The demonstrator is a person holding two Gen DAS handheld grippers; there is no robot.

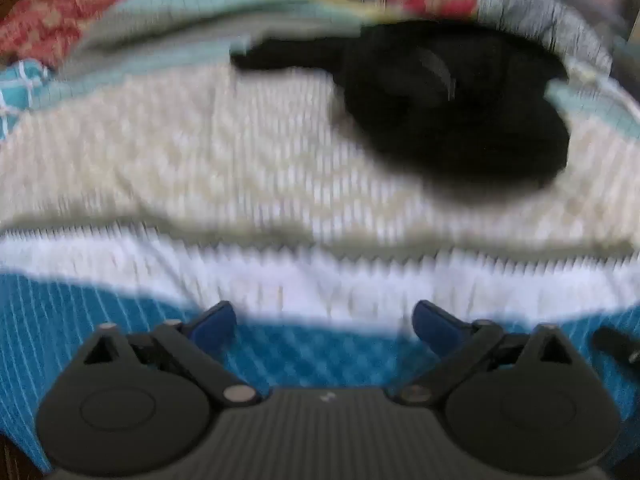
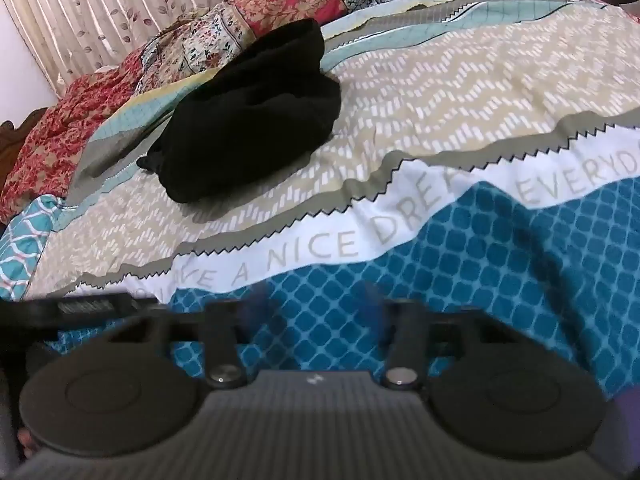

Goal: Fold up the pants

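Observation:
The black pants (image 1: 452,112) lie crumpled in a heap on the bedspread (image 1: 200,152), far from both grippers. The left wrist view is smeared by motion. My left gripper (image 1: 322,316) hovers over the blue and white part of the bedspread, open wide with nothing between its blue fingers (image 1: 216,320). In the right wrist view the pants (image 2: 248,120) sit up and to the left, on the beige zigzag band. My right gripper (image 2: 316,304) is low over the blue lattice print. Its fingers (image 2: 260,308) are blurred, a modest gap apart, and only the bedspread shows between them.
The bedspread (image 2: 460,92) covers the whole bed. Red floral and patterned quilts (image 2: 280,4) are piled along the far side, with a leaf-print curtain (image 2: 100,8) behind. A dark wooden bed frame (image 2: 16,128) shows at the far left. A black bar (image 2: 80,308) crosses the lower left.

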